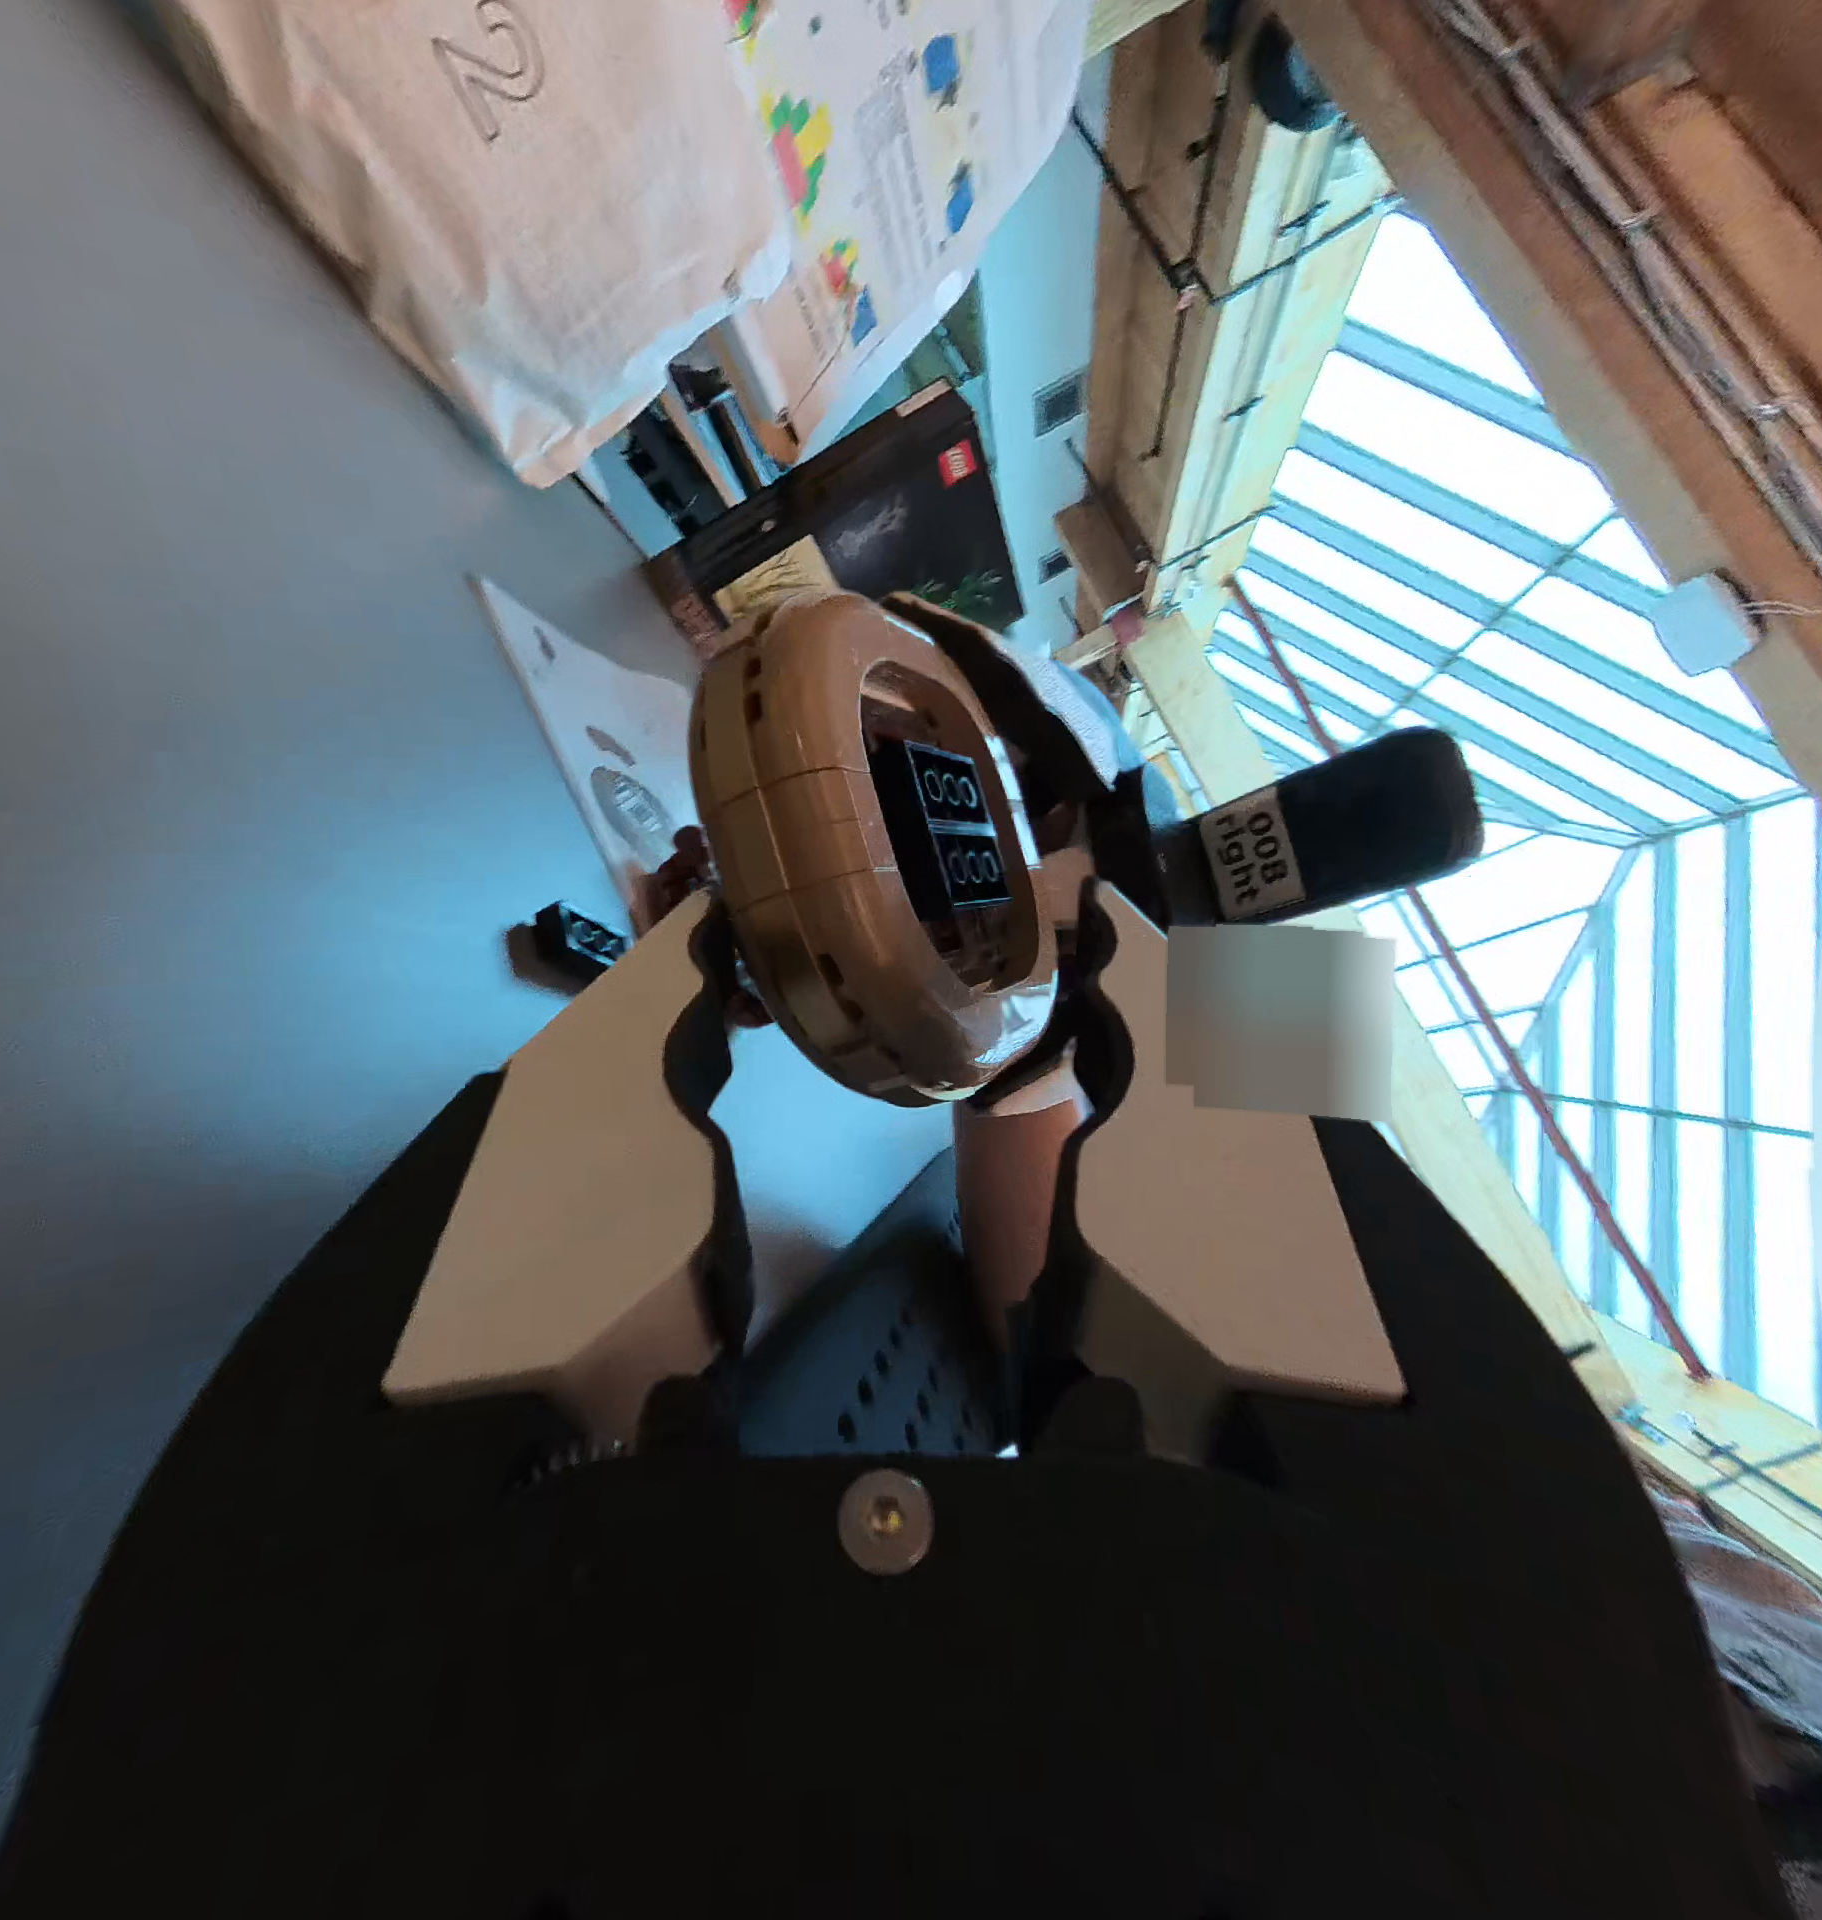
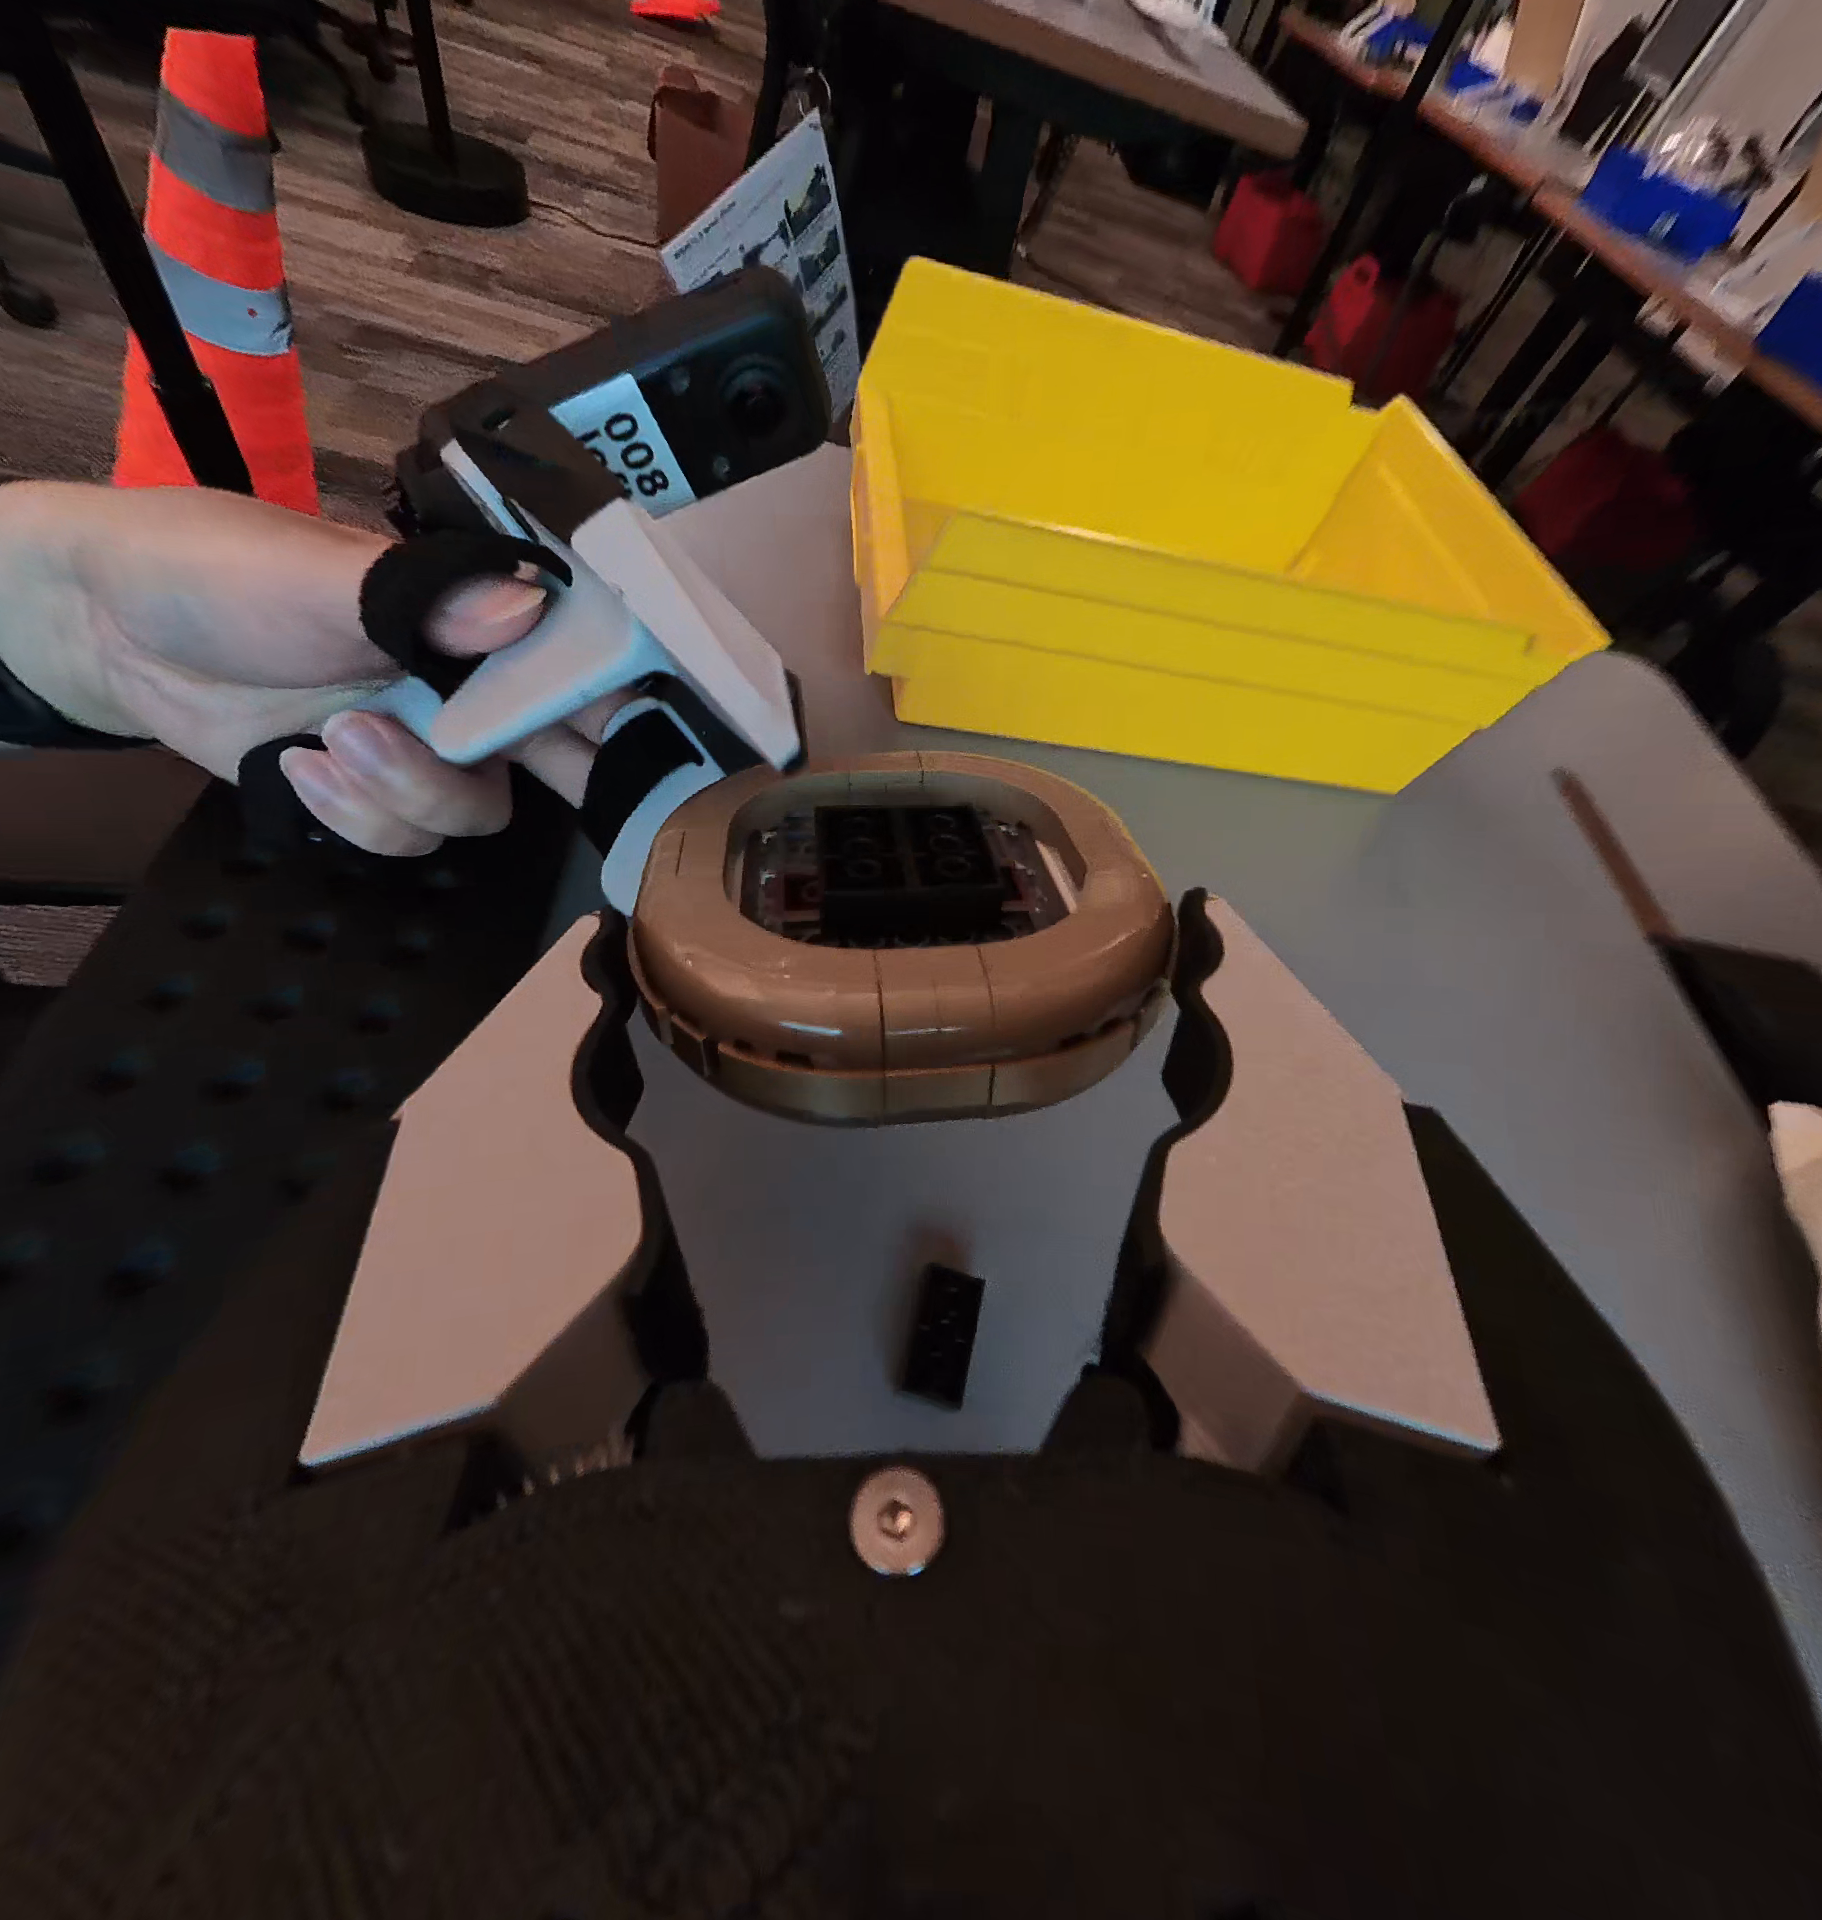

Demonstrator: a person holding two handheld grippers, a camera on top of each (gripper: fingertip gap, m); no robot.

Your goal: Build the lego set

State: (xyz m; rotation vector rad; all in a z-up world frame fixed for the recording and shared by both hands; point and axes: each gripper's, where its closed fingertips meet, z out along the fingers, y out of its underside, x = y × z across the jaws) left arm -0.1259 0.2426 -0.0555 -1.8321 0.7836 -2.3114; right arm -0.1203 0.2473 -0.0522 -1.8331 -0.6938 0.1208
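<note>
A round tan lego build (image 2: pixel 886 1013) with black bricks (image 2: pixel 902 857) set in its hollow is held above the grey table (image 2: pixel 1406 935). My right gripper (image 2: pixel 902 945) is shut on its two sides. My left gripper (image 1: pixel 891 914) is shut on the same build (image 1: pixel 782 831). In the right wrist view the left gripper (image 2: pixel 704 800) comes in from the left in a person's hand (image 2: pixel 159 623) and grips the build's far-left rim. A loose black brick (image 2: pixel 943 1335) lies on the table under my right gripper; it also shows in the left wrist view (image 1: pixel 574 935).
A yellow bin (image 2: pixel 1146 582) stands on the table behind the build. An orange cone (image 2: pixel 211 260) stands on the floor at the far left. A paper bag (image 1: pixel 471 208), an instruction sheet (image 1: pixel 886 156) and a dark lego box (image 1: pixel 886 499) lie farther off. Both grippers' tips are close together, under 4 cm apart.
</note>
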